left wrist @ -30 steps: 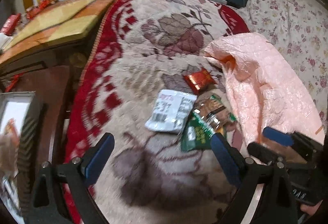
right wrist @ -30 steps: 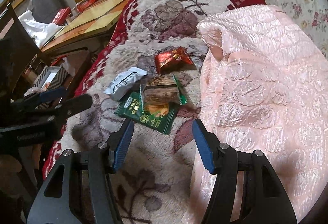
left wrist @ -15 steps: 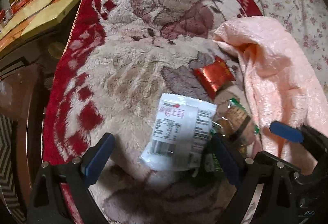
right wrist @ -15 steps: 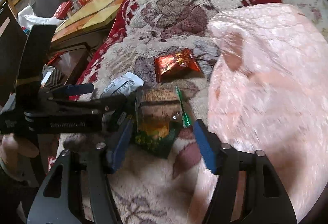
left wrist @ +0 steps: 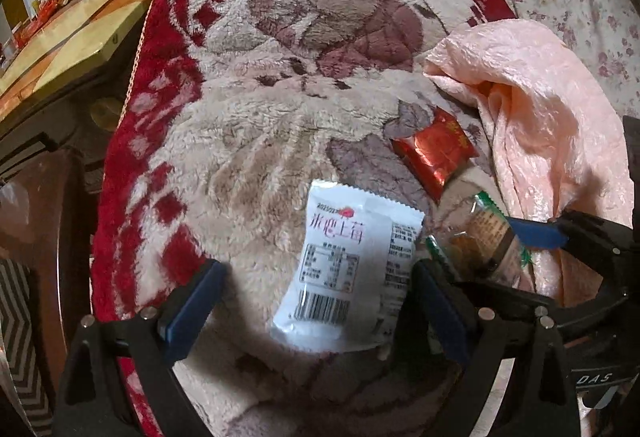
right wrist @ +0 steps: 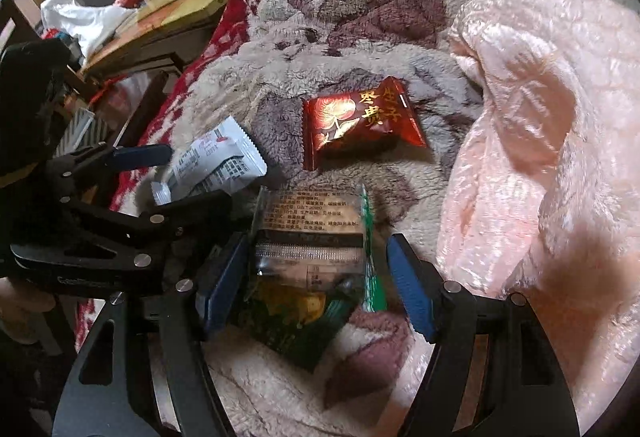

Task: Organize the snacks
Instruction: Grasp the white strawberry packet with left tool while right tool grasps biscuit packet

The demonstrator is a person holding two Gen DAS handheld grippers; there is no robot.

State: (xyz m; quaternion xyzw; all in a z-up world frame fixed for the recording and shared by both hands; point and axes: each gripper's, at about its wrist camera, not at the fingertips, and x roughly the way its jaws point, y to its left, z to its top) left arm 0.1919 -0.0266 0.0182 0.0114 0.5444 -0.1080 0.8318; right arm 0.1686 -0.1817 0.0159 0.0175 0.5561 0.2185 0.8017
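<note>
Four snack packets lie on a plush floral blanket (left wrist: pixel 280 109). A white packet (left wrist: pixel 348 269) rests flat between the fingers of my left gripper (left wrist: pixel 316 309), which is open around it. A clear packet with green edges (right wrist: pixel 308 233) lies on top of a dark green packet (right wrist: pixel 300 329). My right gripper (right wrist: pixel 316 285) straddles the clear one, its jaws opening and its pads not pressing. Just beyond them sits a red foil packet (right wrist: pixel 360 121). In the right wrist view the left gripper (right wrist: pixel 176 181) reaches in from the left over the white packet (right wrist: pixel 220 165).
A crumpled pink quilt (right wrist: pixel 540 141) fills the right side, close to the snacks. A wooden table (left wrist: pixel 68 37) with small items stands past the blanket's red border on the left. A flowered sheet (left wrist: pixel 580 5) lies at the far right.
Both grippers have come down and forward onto the snacks. The left now frames the white packet, the right frames the clear one. The right jaws have spread wider.
</note>
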